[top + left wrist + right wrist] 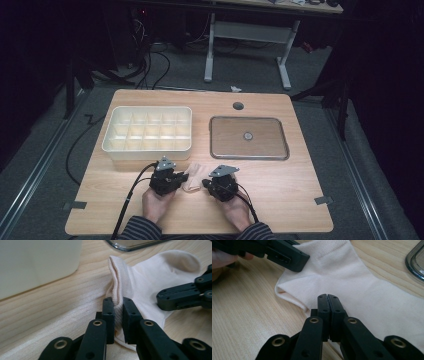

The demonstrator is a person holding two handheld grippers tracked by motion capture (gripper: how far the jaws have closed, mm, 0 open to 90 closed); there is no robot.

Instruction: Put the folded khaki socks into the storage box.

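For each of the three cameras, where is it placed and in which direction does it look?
High view: above the person's side, facing forward and down on the table; both forearms, the left gripper and right gripper show.
Left gripper view: rides on the left gripper, looking along its jaws, which pinch the sock's ribbed cuff; the divided box stands behind.
Right gripper view: rides on the right gripper, jaws together over the sock.
Shared: both gripper views see the sock, the metal tray and the other gripper.
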